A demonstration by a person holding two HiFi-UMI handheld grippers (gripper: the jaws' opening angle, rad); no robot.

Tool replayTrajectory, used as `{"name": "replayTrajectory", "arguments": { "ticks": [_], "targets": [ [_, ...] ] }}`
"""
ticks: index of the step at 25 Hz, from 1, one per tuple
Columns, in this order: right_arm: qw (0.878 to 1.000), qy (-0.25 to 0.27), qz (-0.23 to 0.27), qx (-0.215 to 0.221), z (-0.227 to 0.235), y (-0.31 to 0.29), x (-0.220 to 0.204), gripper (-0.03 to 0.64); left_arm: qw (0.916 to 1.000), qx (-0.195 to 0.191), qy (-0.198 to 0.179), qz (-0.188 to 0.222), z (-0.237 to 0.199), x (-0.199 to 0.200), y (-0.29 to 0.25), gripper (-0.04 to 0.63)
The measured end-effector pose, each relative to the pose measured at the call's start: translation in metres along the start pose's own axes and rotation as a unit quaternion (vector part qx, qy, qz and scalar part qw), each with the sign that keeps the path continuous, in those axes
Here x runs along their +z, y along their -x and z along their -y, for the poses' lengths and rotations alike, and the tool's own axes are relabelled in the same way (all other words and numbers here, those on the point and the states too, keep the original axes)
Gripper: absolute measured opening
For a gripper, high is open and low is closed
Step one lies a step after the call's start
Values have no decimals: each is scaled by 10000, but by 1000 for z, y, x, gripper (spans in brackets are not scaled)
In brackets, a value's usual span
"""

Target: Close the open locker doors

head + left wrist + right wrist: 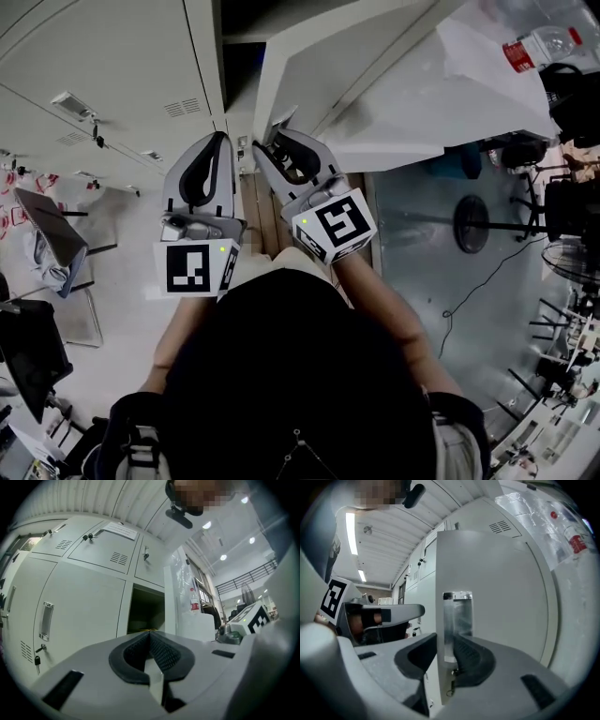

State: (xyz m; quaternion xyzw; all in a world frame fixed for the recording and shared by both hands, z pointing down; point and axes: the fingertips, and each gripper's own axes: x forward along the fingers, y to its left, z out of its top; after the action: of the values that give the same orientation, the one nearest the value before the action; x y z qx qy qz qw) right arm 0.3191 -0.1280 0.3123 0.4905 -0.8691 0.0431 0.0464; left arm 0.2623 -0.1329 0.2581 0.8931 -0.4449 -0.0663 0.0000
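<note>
at the far left of the head view a dark folding chair (58,234) stood on the pale floor, beside a bank of pale grey metal lockers (94,56) whose doors there were closed, with recessed chrome handles and small vent slots. the left claw (223,139) pointed at that bank; in the left gripper view the left claw (150,635) was clenched, its black ribbed pads meeting at the tips with nothing between them. just past it gaped the dark locker compartment (145,611), seen from above as a narrow black gap (240,66). right of the gap the right claw (278,141) sat on the free edge of the open locker door (394,94), a pale grey metal panel swung out from the bank. in the right gripper view the right claw (445,639) was closed on that door (501,597), one pad against the inner face and the other against the recessed chrome handle (459,613), with a small key (452,684) dangling below. farther right a clear plastic bottle with a red label (539,47) lay on a white surface, and a black round-based stand (473,223) stood on the grey floor
</note>
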Motion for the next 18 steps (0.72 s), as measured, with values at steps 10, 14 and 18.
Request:
{"name": "replayTrajectory", "arguments": {
  "ticks": [10, 14, 18],
  "targets": [
    [9997, -96, 86, -184, 8, -43, 9, 109, 9995, 302, 59, -64, -33, -3, -15, 3],
    [9996, -58, 155, -218, 12, -55, 11, 109, 9992, 373, -10, -119, -41, -8, -19, 3],
    [9996, -32, 193, -221, 15, -66, 12, 109, 9988, 454, -86, -158, -47, -10, -22, 3]
  ]
}}
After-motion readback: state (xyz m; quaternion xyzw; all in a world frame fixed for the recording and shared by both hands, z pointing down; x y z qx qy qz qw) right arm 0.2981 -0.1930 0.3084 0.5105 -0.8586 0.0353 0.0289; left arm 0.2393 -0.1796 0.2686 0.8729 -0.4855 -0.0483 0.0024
